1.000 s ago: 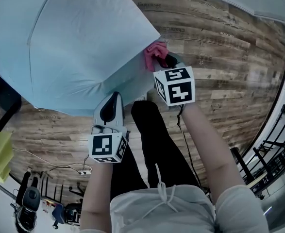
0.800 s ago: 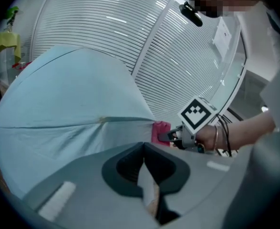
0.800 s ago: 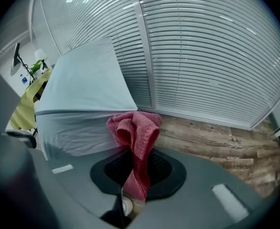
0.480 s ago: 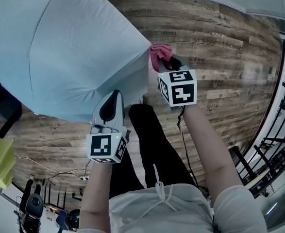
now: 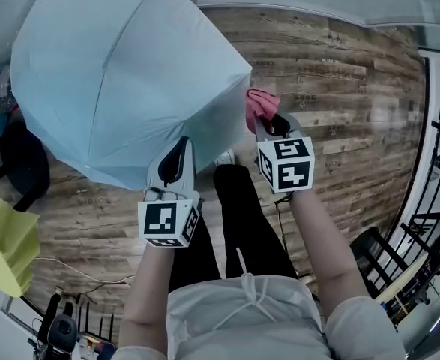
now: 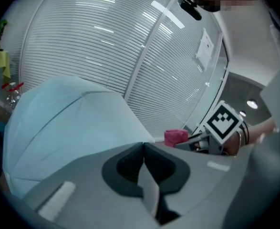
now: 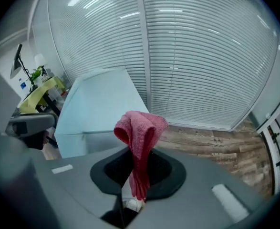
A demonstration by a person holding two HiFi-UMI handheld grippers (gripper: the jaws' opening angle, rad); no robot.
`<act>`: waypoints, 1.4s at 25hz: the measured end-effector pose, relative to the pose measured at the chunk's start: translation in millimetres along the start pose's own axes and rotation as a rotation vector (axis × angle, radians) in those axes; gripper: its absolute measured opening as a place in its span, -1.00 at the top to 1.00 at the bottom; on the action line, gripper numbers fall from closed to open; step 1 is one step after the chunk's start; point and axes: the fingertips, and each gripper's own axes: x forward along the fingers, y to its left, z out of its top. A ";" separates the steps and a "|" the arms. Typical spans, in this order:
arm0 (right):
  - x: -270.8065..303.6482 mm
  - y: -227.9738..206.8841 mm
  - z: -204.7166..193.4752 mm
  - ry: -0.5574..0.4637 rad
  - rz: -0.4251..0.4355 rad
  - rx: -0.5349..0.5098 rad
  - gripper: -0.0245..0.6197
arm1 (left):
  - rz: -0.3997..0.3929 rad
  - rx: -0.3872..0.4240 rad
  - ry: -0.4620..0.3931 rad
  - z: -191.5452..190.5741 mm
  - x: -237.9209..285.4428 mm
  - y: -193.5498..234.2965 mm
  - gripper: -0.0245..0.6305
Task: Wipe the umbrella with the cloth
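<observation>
Umbrella [image 5: 122,81] sits open over the wooden floor [image 5: 339,73], its near rim pinched in my closed left gripper [image 5: 176,156], while the pink cloth [image 5: 260,103] clamped in my right gripper [image 5: 273,126] has just slid off the canopy's right corner, so I judge that stroke finished.

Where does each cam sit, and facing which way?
Head view: on the head, steeply down at the umbrella and floor; forearms, legs, left gripper, right gripper show.
Left gripper view: on the left gripper, along its shut jaws, across the umbrella to blinds; right gripper shows.
Right gripper view: on the right gripper, past its clamped cloth to blinds.
Shared: umbrella, cloth.
</observation>
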 end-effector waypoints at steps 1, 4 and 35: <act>-14.4 16.8 3.4 -0.016 0.005 0.018 0.74 | -0.007 0.013 -0.004 7.4 -15.4 4.4 0.90; -62.9 70.0 20.2 -0.097 0.005 0.036 0.74 | -0.016 0.036 -0.018 32.3 -65.7 19.4 0.90; -443.2 358.2 174.6 -0.696 -0.011 -0.083 0.76 | 0.013 0.208 -0.518 294.5 -497.6 37.2 0.90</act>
